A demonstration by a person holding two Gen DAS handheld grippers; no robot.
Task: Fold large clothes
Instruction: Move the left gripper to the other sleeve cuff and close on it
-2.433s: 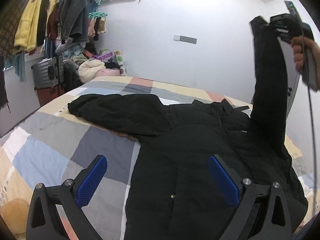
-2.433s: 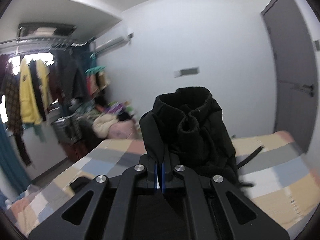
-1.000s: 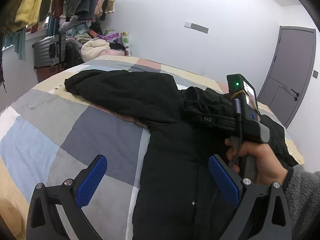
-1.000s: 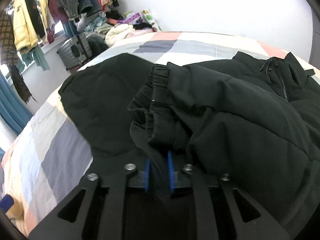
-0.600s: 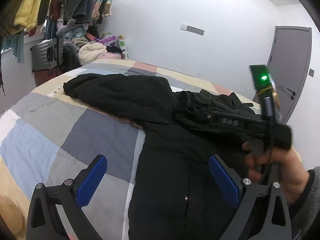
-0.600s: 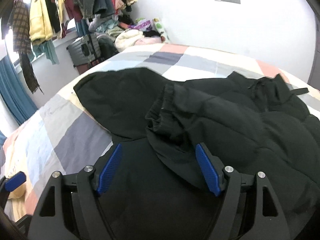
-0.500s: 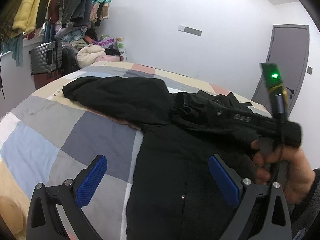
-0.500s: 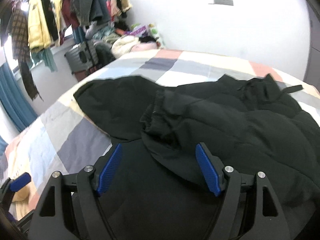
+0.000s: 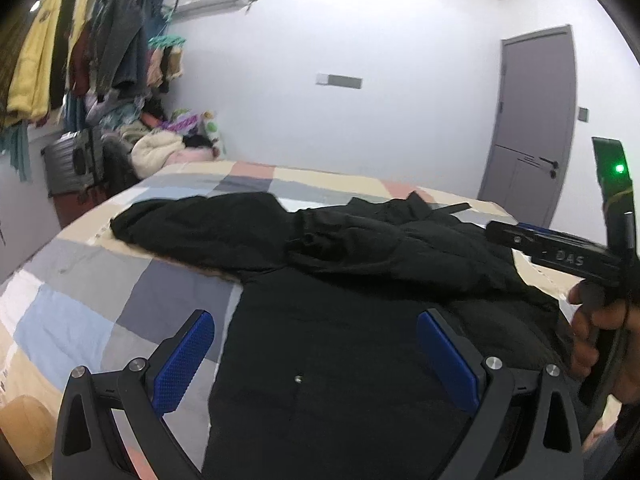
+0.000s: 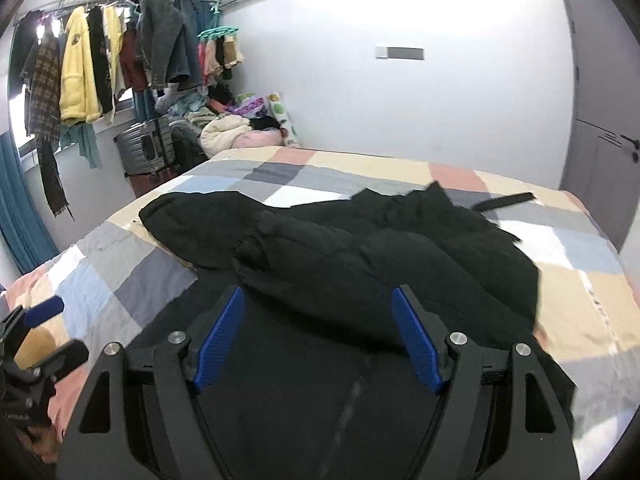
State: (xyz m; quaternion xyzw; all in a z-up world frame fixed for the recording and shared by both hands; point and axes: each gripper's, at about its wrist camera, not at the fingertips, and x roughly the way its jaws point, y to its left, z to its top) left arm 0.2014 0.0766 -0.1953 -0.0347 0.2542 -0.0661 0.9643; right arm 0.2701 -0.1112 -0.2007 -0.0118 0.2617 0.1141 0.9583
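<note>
Black padded jacket (image 10: 360, 272) lying flat on a bed (image 10: 500, 176) covered by a checked quilt in grey, blue, cream and pink. One sleeve (image 9: 200, 224) extends toward the left edge of the bed; the other sleeve (image 10: 312, 264) is folded across the chest of the jacket, its cuff near the middle. Left gripper (image 9: 316, 360), blue-padded fingers (image 9: 184, 360) spread wide above the jacket's lower front, gripping nothing. Right gripper (image 10: 318, 336), fingers (image 10: 416, 344) likewise wide apart and empty, hovering over the folded sleeve. A hand (image 9: 600, 332) holds the right gripper's handle at the right of the left wrist view. Clothes rack (image 10: 120, 52) and suitcase (image 10: 148, 148) stand beyond the bed.
</note>
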